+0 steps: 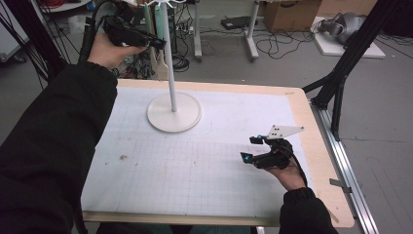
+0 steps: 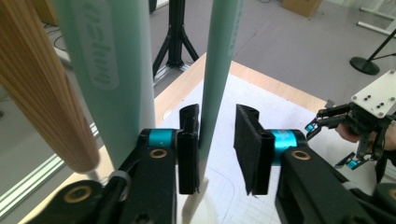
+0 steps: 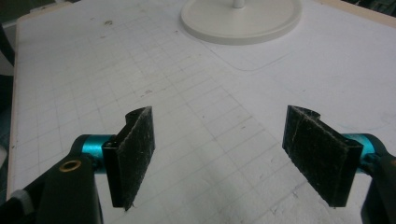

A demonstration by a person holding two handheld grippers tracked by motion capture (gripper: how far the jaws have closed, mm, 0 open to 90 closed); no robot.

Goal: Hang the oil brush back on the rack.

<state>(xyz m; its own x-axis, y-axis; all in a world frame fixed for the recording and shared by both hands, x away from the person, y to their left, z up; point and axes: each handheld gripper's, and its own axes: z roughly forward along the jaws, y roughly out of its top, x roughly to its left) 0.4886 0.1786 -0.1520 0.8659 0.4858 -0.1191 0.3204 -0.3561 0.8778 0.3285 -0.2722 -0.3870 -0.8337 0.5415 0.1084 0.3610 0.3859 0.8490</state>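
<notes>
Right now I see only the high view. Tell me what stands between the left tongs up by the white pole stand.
Observer: A slim mint-green handle stands between the left tongs, close against one pad, with a gap to the other.
Operator: Say what hangs beside it.
Observer: A wider mint-green handle and a round wooden handle.
Operator: Report the right tongs.
Observer: The right tongs are wide open, nothing between, above the white gridded mat.

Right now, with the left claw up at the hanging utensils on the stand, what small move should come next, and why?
Probably draw the left claw straight back. Its jaws stand apart around the thin mint-green handle, with a gap at the right pad, so the handle seems to hang free. The right claw rests open low over the table.
</notes>
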